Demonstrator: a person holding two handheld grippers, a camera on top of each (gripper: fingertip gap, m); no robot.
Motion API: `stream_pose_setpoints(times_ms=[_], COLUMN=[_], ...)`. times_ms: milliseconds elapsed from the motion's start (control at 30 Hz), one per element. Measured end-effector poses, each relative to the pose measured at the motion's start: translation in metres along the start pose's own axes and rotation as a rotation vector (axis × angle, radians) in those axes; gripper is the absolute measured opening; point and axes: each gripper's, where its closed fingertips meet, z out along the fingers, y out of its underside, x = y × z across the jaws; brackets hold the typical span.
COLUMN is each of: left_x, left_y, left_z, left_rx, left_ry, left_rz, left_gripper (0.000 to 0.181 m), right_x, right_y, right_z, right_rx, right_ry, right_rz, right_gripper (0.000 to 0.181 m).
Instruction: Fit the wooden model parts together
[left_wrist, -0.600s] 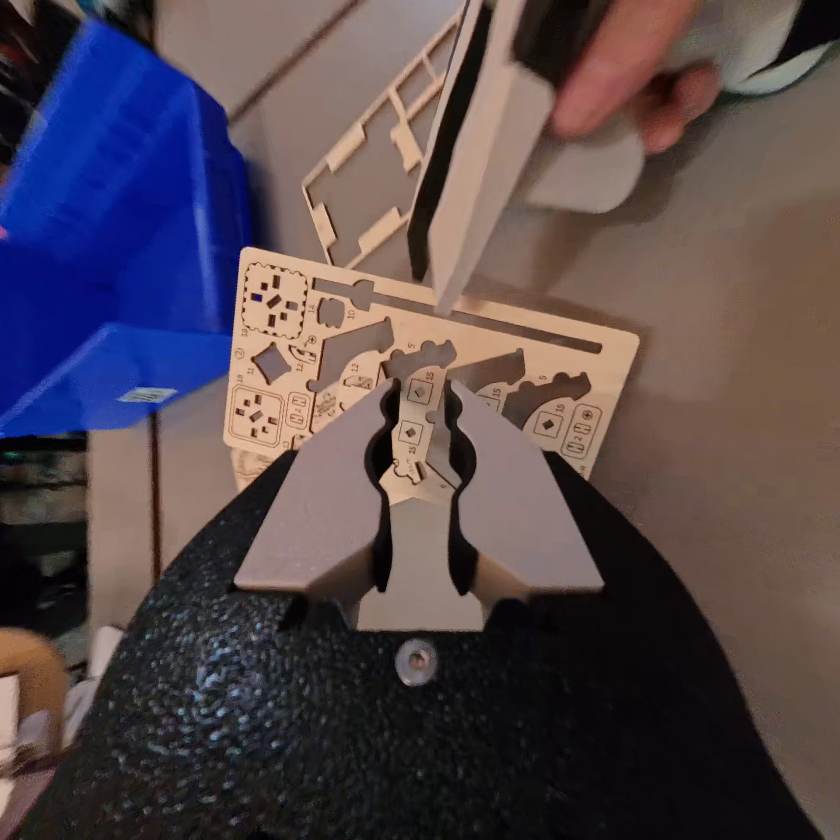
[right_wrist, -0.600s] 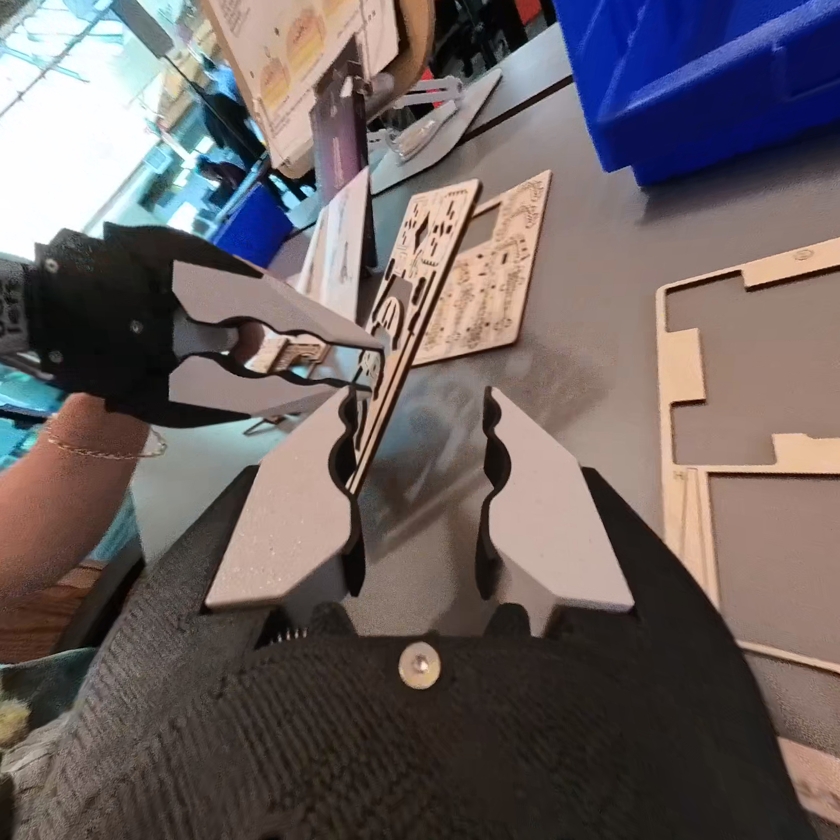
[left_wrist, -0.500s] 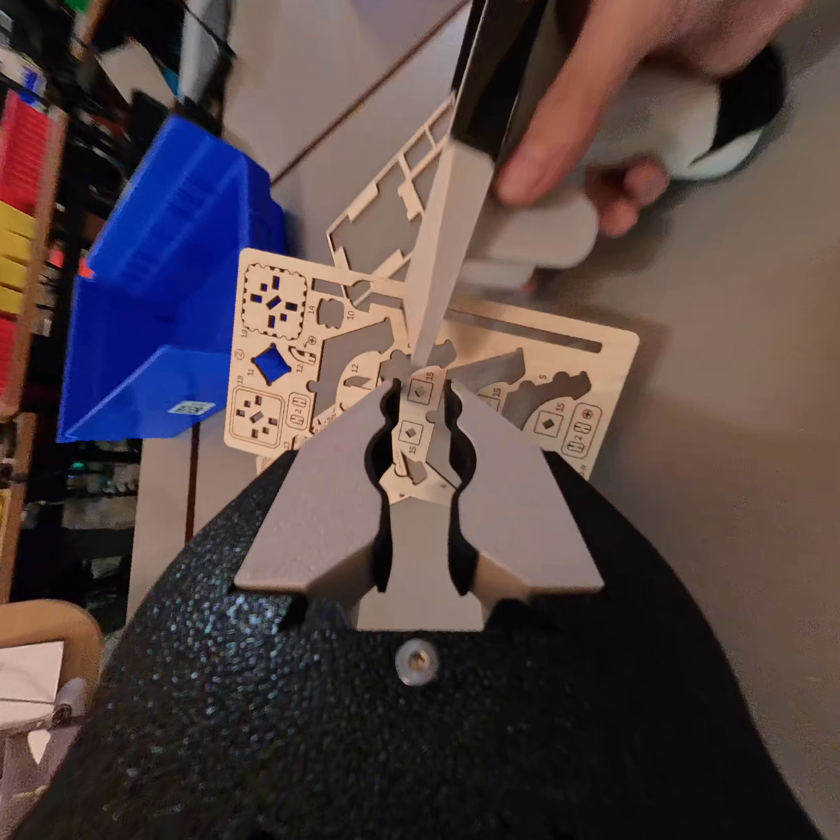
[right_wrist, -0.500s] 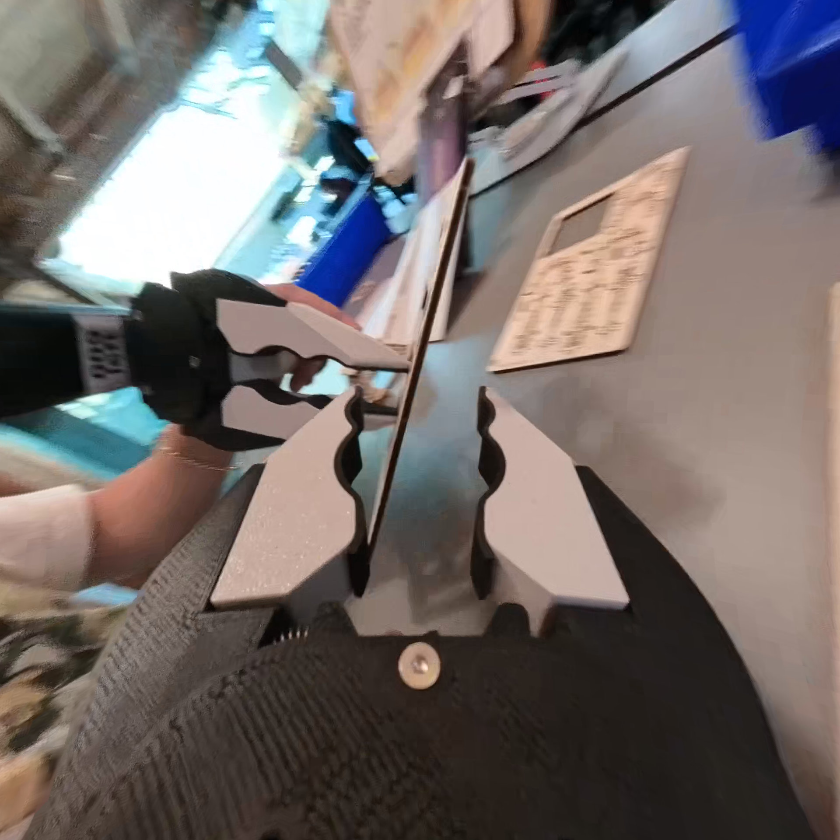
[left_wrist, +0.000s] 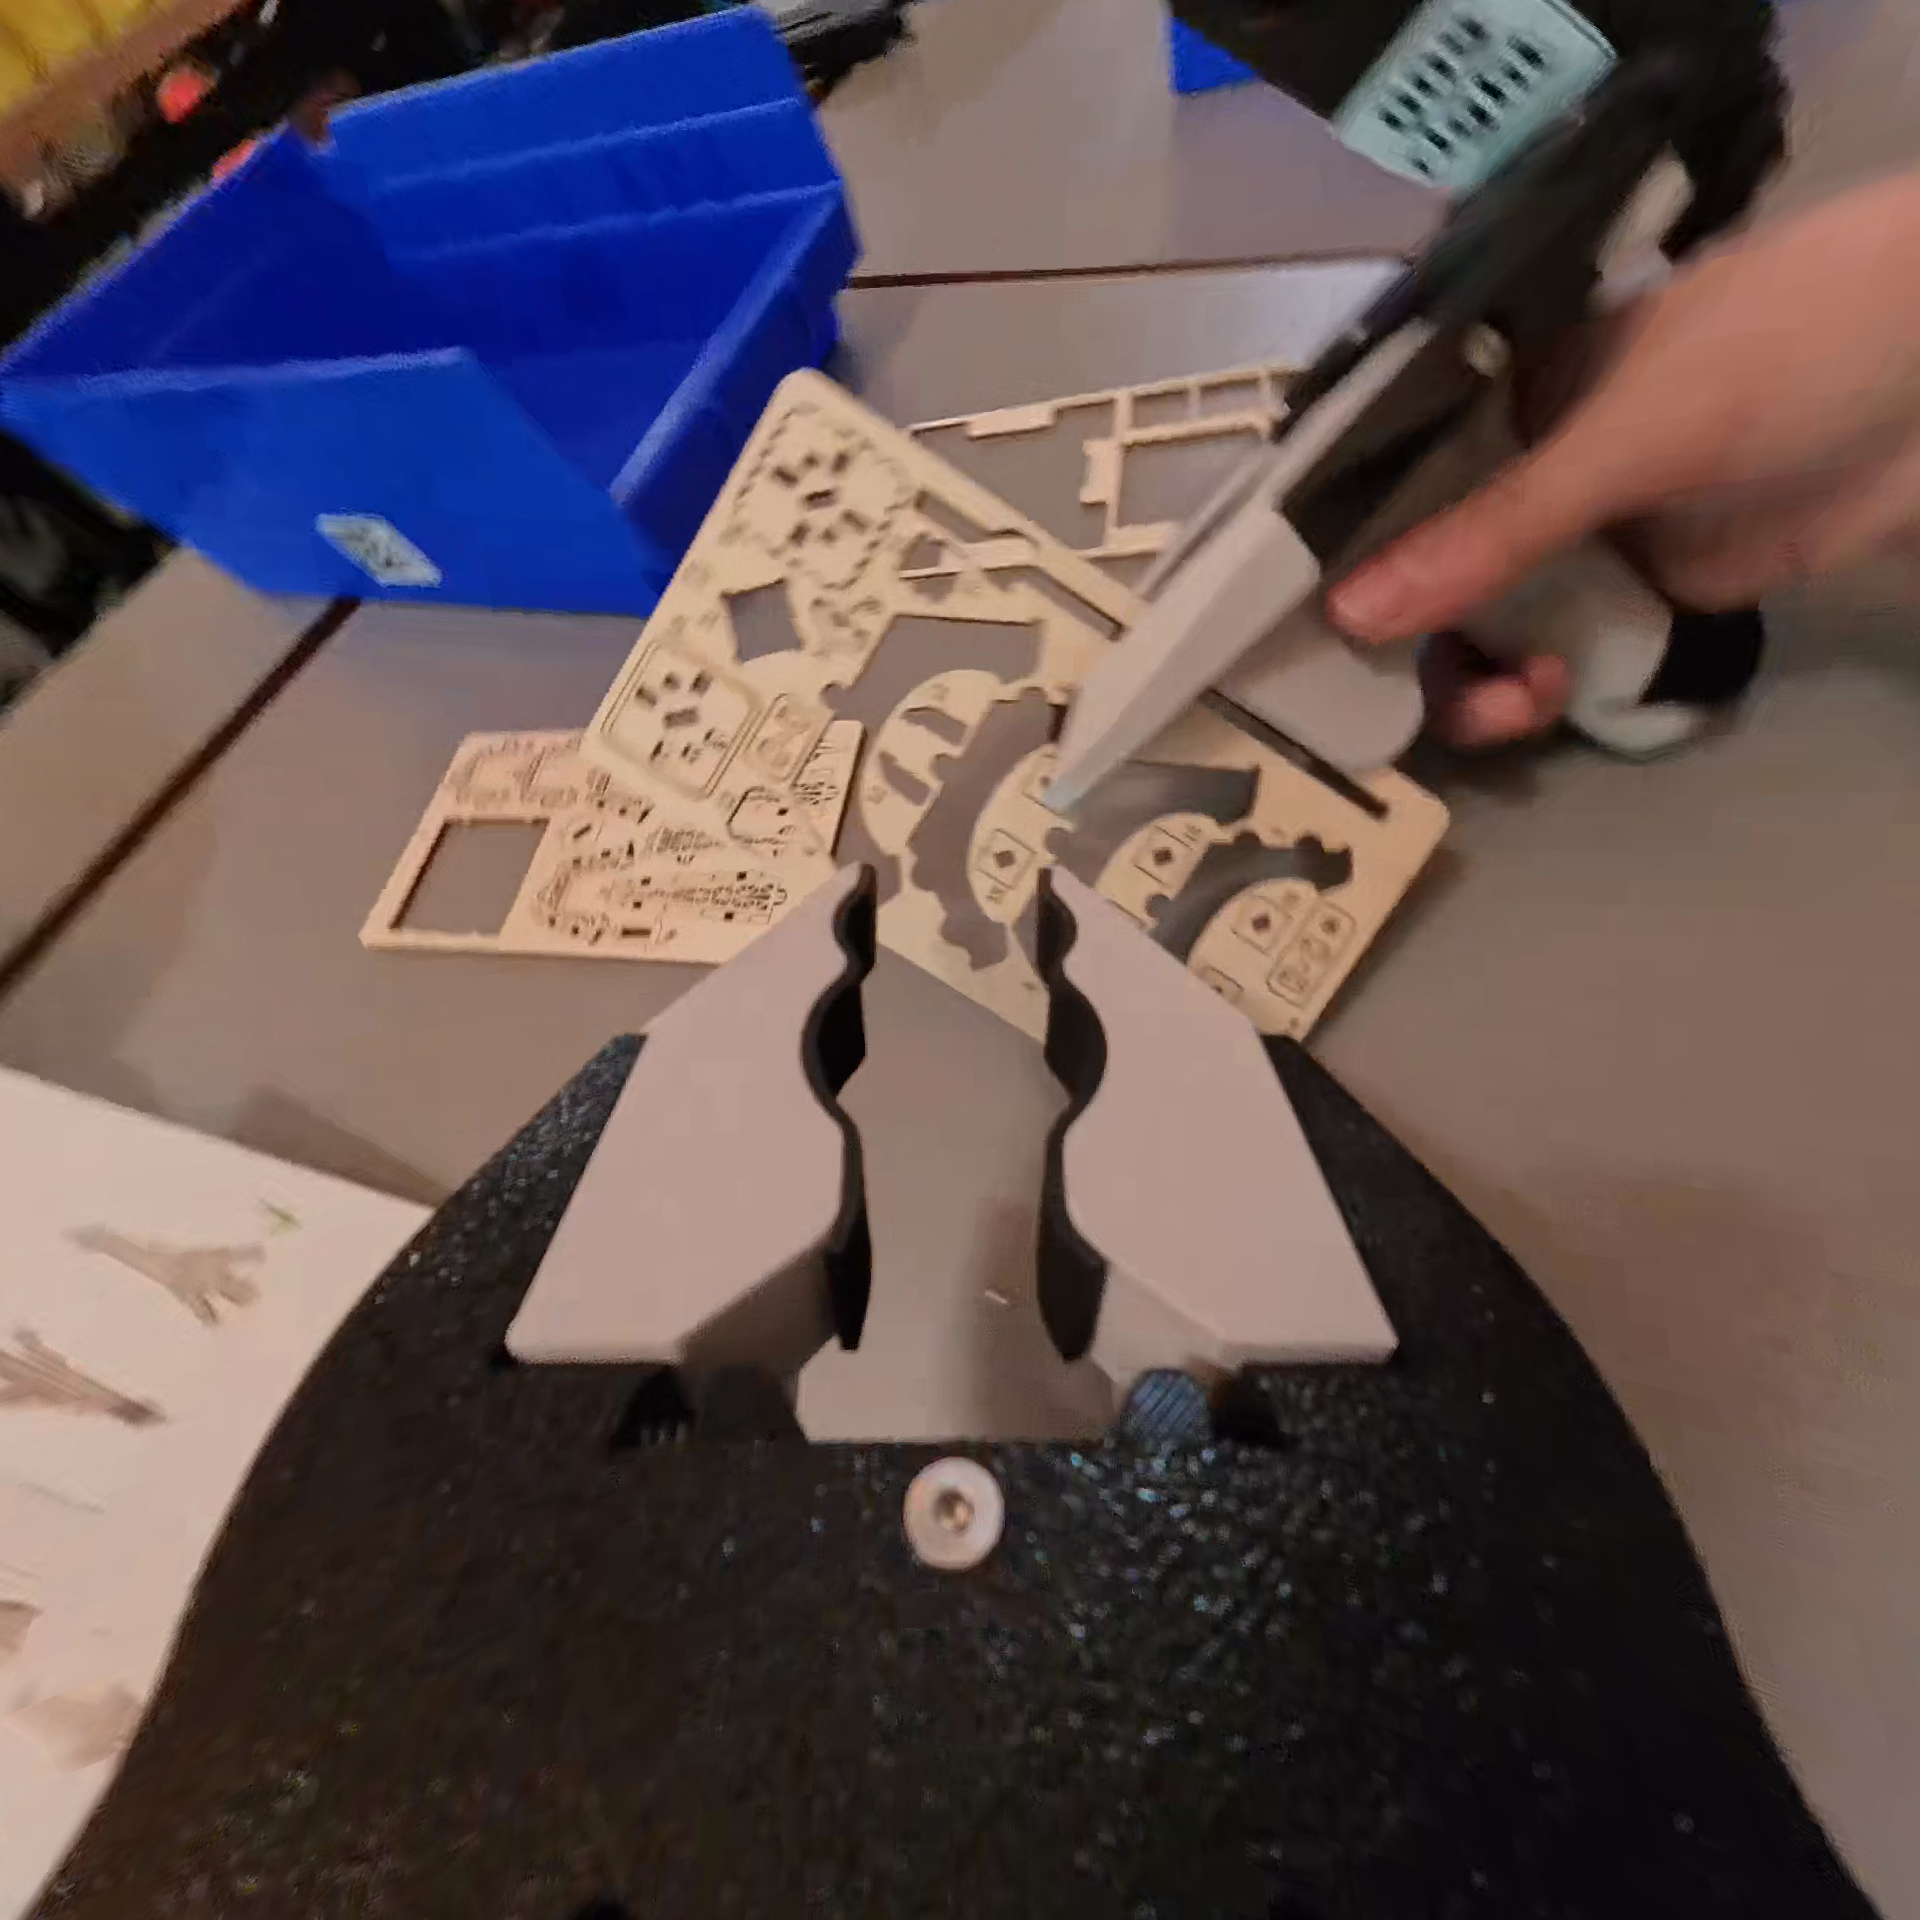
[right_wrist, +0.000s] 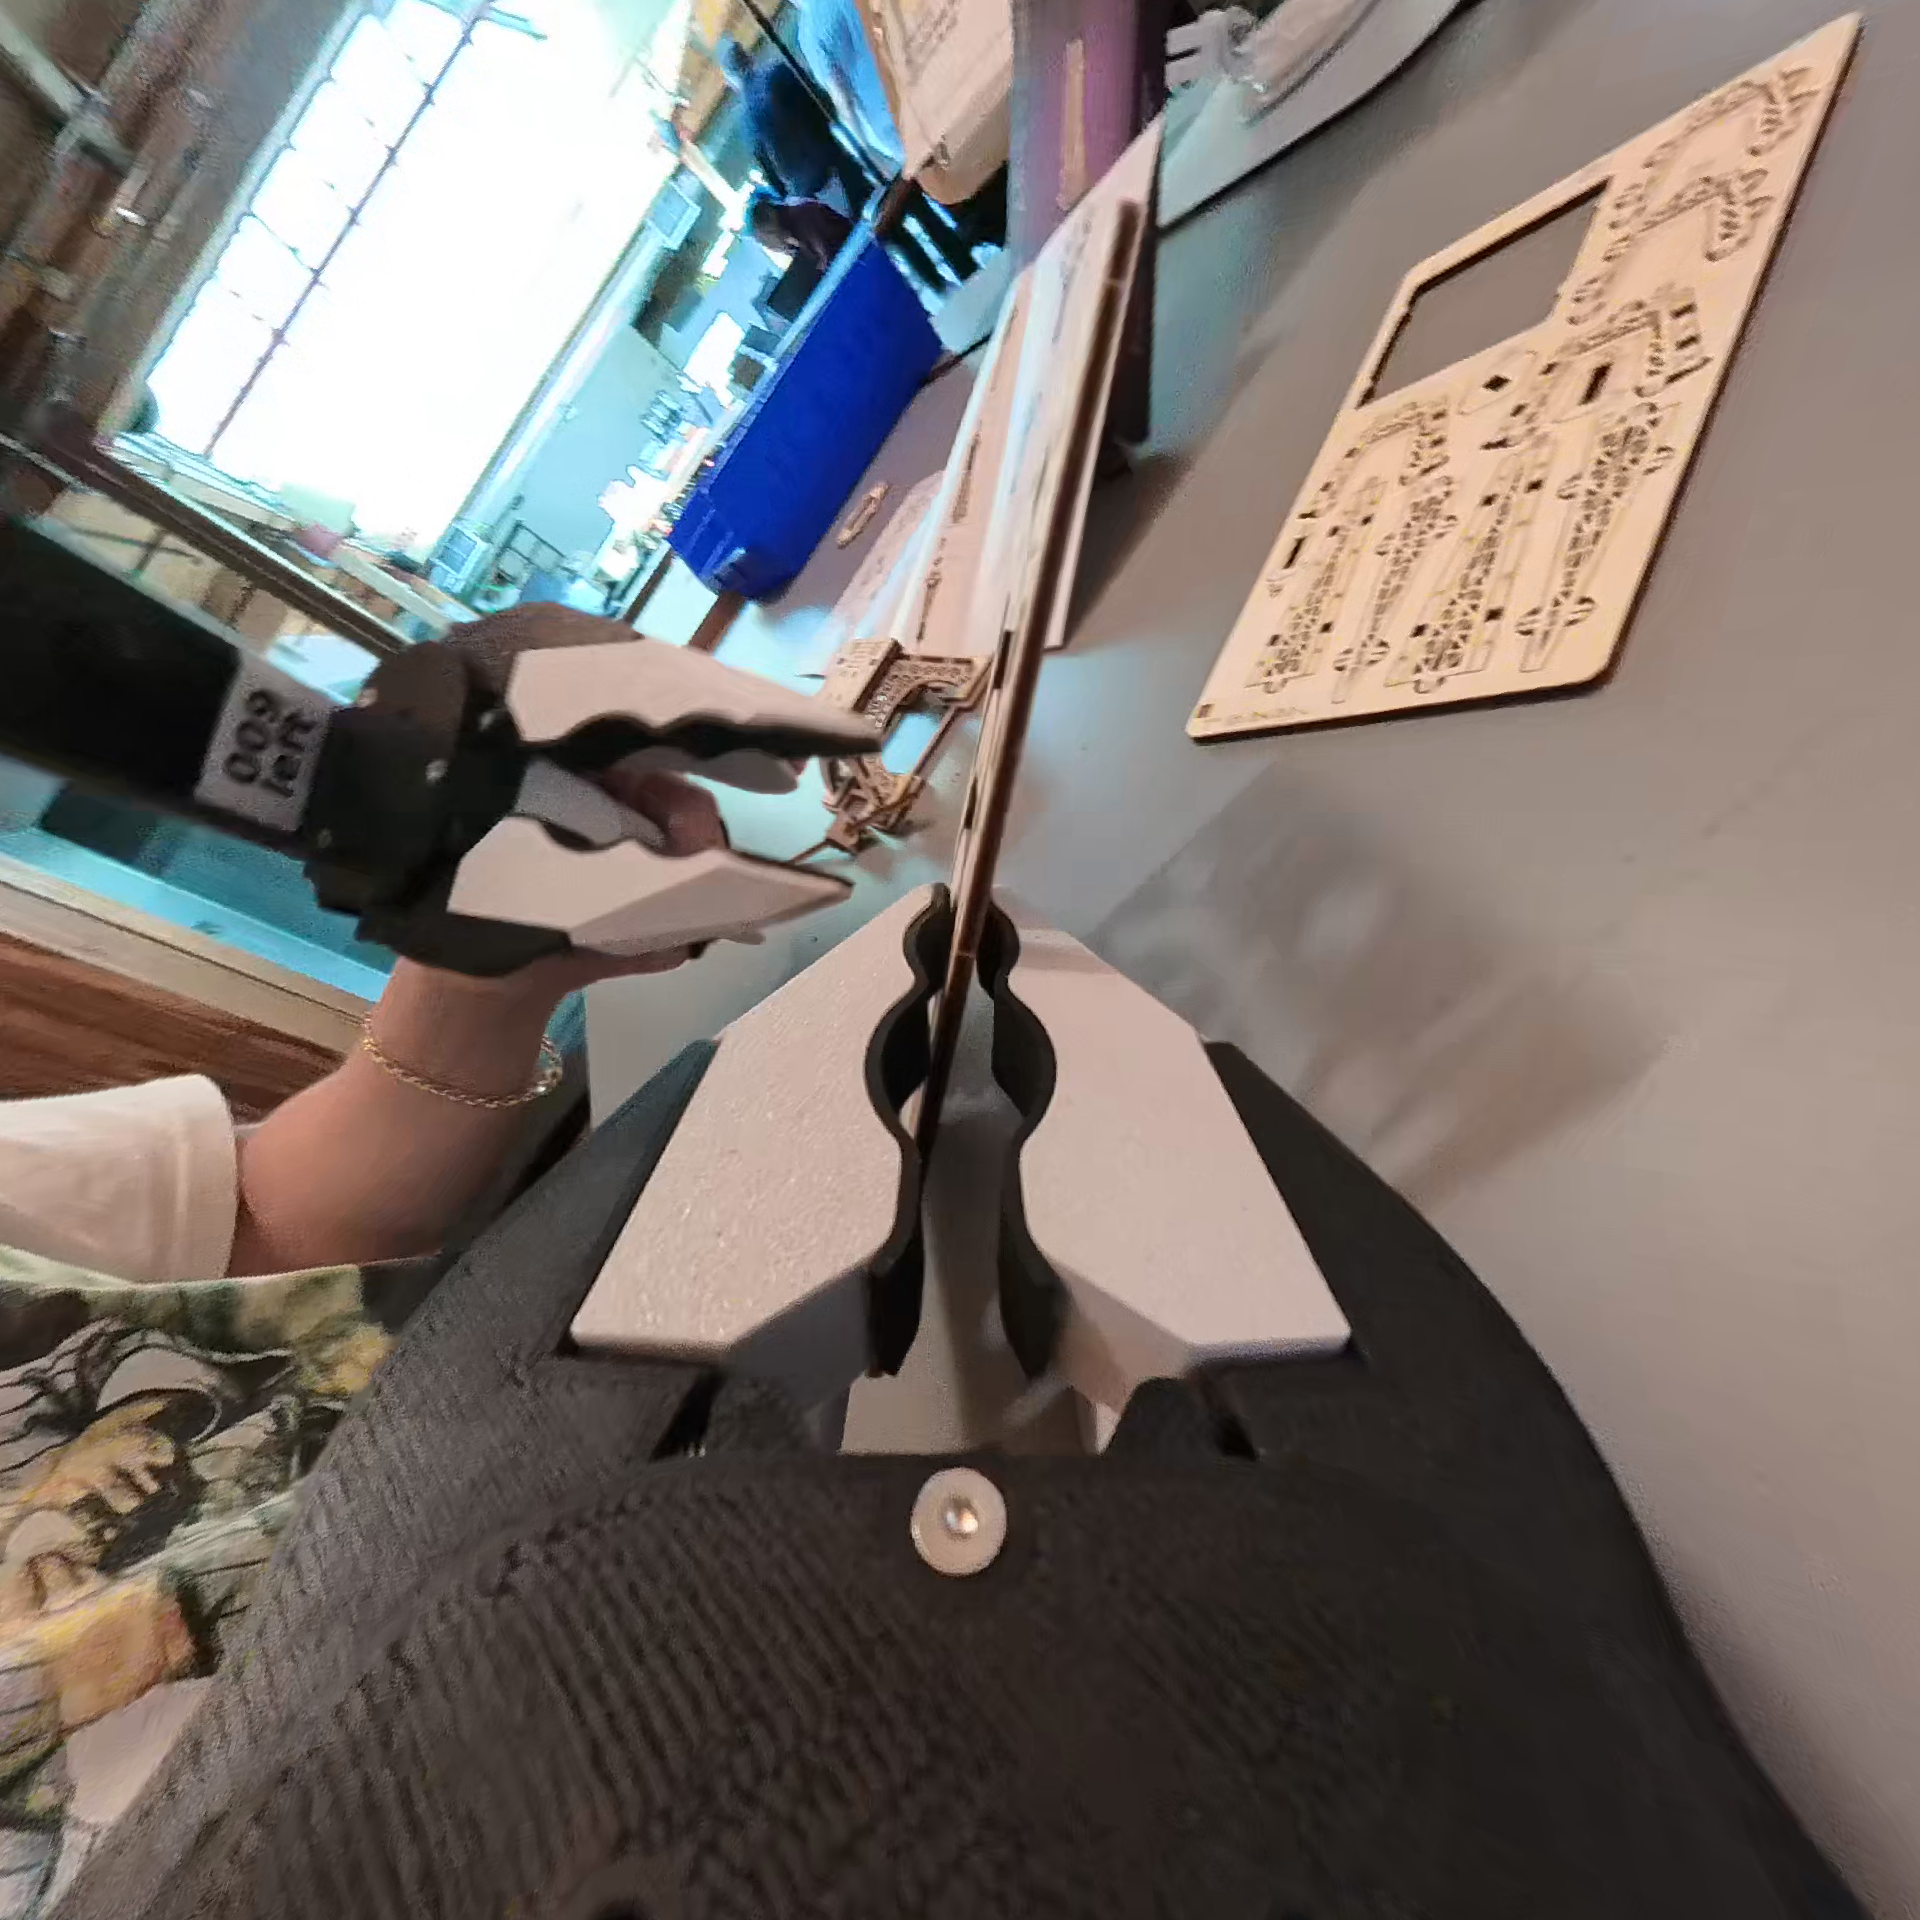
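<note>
- Between the right gripper's nearly closed jaws, a thin wooden parts sheet is being pinched by its lower edge and is standing on edge above the grey table, probably so its pieces can be reached from the side.
- Just to its left, the left gripper is hovering with jaws parted and empty, seemingly lining up to push out a piece.
- Pale laser-cut plywood is showing many cut-out gaps and engraved outlines.
- Another sheet is lying flat beside the blue bin.
</note>
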Motion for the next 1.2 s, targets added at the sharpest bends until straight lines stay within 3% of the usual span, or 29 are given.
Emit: stream_pose_setpoints(times_ms=[133,300,400,667,767,833,1067,1200], left_x=[-0.017,-0.003,0.006,0.011,0.018,0.019,0.022,0.023], left_y=[0.002,-0.003,-0.006,-0.004,-0.007,-0.006,-0.008,-0.011], left_z=[-0.005,-0.004,-0.001,-0.003,-0.008,-0.007,-0.015,-0.016], left_rx=[0.059,0.152,0.164,0.159,0.176,0.167,0.202,0.217], left_ry=[-0.004,0.195,0.253,0.304,0.37,0.376,0.462,0.479], left_rz=[-0.346,-0.594,-0.601,-0.608,-0.603,-0.609,-0.629,-0.612], left_gripper=[0.047,0.05,0.029,0.021,0.007,0.007,0.011,0.009], right_x=[-0.01,-0.03,-0.033,-0.032,-0.024,-0.023,-0.043,-0.05], right_y=[-0.007,-0.011,-0.006,0.0,-0.002,0.0,0.0,-0.005], right_z=[-0.001,-0.003,0.002,0.001,0.004,0.006,0.001,0.0], right_rx=[0.048,0.092,0.061,0.02,0.019,0.009,0.02,0.06], right_ry=[-0.056,-0.179,-0.184,-0.154,-0.094,-0.079,-0.203,-0.241], right_rz=[-0.036,-0.058,-0.065,-0.098,-0.105,-0.116,-0.164,-0.18], right_gripper=[0.0,0.0,0.0,0.0,0.018,0.02,0.001,0.007])
